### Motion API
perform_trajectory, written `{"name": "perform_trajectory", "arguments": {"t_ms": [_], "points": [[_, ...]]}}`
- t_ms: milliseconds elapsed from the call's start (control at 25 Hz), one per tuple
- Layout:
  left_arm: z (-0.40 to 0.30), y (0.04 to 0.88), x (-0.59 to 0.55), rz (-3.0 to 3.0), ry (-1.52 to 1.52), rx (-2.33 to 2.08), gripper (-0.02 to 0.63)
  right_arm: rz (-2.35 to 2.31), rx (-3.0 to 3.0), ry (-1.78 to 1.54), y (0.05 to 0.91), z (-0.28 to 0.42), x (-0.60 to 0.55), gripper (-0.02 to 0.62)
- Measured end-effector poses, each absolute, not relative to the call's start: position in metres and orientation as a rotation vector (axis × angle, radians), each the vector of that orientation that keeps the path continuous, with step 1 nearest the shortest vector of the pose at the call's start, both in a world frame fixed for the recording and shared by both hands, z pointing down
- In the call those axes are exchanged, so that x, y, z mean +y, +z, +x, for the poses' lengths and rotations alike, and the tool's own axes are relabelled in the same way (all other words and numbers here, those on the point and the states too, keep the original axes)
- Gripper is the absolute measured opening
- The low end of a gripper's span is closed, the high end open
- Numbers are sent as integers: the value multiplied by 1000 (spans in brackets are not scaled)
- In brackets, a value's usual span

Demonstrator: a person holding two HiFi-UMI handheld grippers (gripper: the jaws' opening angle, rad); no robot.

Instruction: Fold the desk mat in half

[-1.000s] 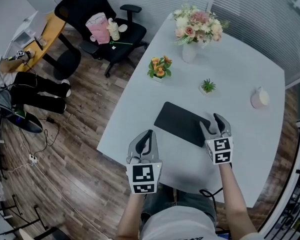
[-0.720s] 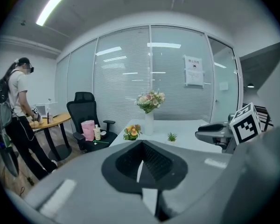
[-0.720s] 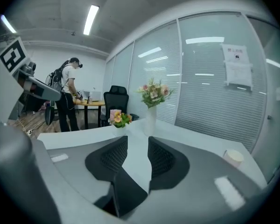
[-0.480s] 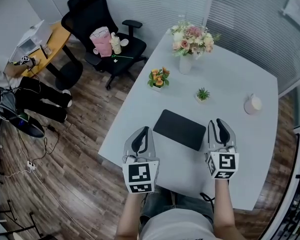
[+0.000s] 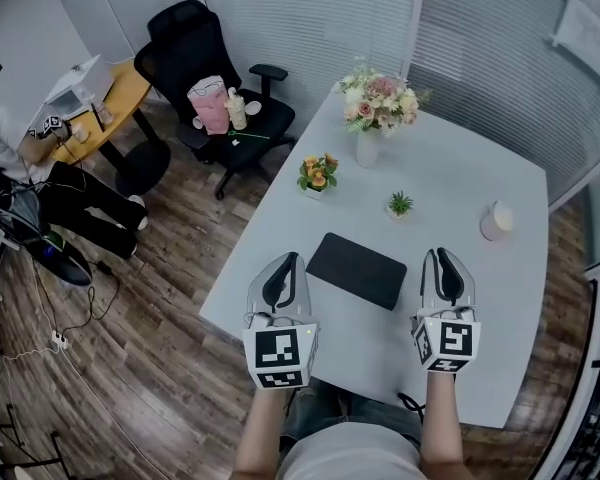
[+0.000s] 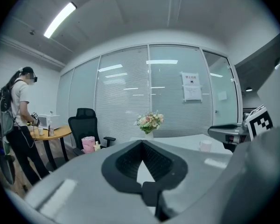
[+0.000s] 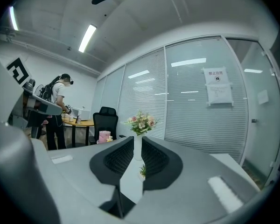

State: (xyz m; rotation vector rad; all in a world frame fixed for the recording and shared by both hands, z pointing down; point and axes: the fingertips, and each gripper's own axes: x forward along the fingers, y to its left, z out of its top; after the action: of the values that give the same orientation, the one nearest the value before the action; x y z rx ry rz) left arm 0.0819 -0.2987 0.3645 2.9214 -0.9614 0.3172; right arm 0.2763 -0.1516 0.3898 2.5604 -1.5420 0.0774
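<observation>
Over on the white table [image 5: 500, 298], got the dark mat [image 5: 356, 269] lying flat, skewed a bit, toward the near edge. Not touched by either tool.

Got the left gripper [image 5: 285, 264] at about 8 o'clock from the mat, by the table's near-left corner, and the right gripper [image 5: 443, 258] at about 3 o'clock, over bare tabletop and clear of the mat.

Looking along the left gripper [image 6: 141, 143]: tips pinched together, nothing in there.

Looking along the right gripper [image 7: 137, 141]: just been closing, down to a thin slit now. Nothing caught in it, only the far bouquet [image 7: 140, 121] showing through the gap.

Further up the table from the mat:
- orange flowers [image 5: 318, 172] at 11 o'clock
- bouquet [image 5: 373, 108] at 12
- little plant [image 5: 400, 205] at 1
- cup [image 5: 494, 222] at 2

Also spotted a black chair [image 5: 195, 63] way off at 10 o'clock on the wood floor.
</observation>
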Motion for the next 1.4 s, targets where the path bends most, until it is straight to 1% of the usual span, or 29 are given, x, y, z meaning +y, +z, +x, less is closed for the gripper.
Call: {"name": "perform_trajectory", "arguments": {"t_ms": [480,1400], "points": [[80,349,-289,2943,264,-970,0,2627,-1538,34,373,276,-134,66],[81,347,-288,2943,265,-958,0,2617,-1504,24,373,280,-131,66]]}}
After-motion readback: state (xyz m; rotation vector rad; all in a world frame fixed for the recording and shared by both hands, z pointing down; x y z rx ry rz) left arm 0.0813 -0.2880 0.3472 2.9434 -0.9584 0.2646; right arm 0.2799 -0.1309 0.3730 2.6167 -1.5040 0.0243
